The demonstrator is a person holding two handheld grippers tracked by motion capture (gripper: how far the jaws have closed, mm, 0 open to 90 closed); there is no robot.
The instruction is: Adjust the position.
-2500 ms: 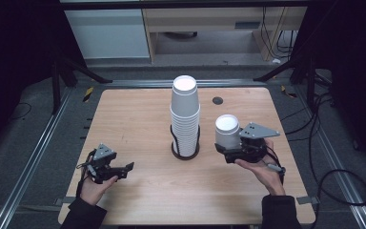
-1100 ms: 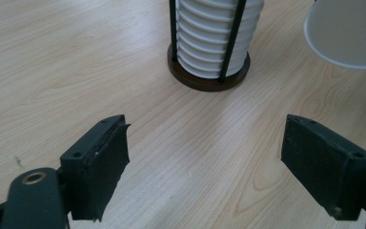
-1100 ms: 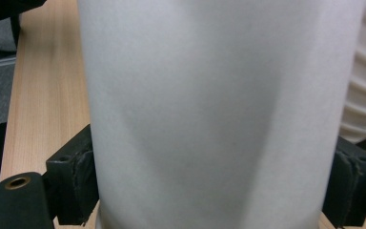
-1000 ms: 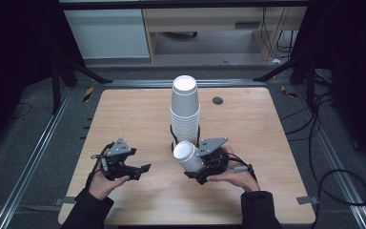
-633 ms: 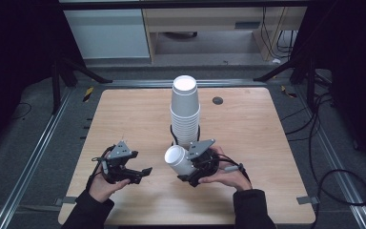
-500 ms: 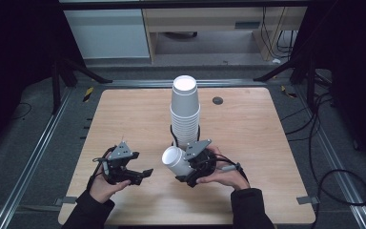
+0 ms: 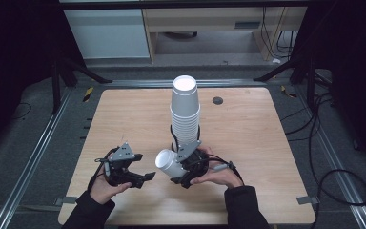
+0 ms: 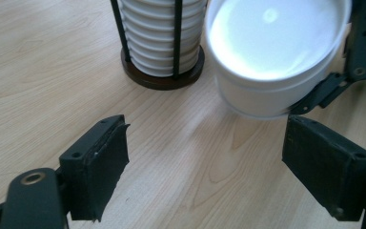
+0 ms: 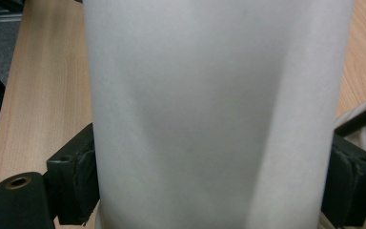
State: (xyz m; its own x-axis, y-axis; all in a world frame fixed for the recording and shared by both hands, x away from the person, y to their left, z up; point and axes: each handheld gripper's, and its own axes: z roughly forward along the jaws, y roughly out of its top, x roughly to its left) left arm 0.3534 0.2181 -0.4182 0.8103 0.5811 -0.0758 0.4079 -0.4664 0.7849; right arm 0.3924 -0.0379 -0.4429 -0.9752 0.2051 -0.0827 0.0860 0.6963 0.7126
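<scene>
Right gripper [image 7: 175,172] is pinching a white paper cup [image 7: 168,163] by its sides, low centre of the high view, cup tipped with its closed end toward frame left. Left gripper [image 7: 140,175] sits lower left, jaws spread wide, nothing between them; the cup [image 8: 271,57] hangs just past them, upper right of its view. Cup stack [image 7: 185,112] stands in a black holder [image 8: 162,78] at table [image 7: 248,119] centre.

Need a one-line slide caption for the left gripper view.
Open left gripper faces a tilted white paper cup held by the right gripper, beside the racked stack of white cups.
</scene>
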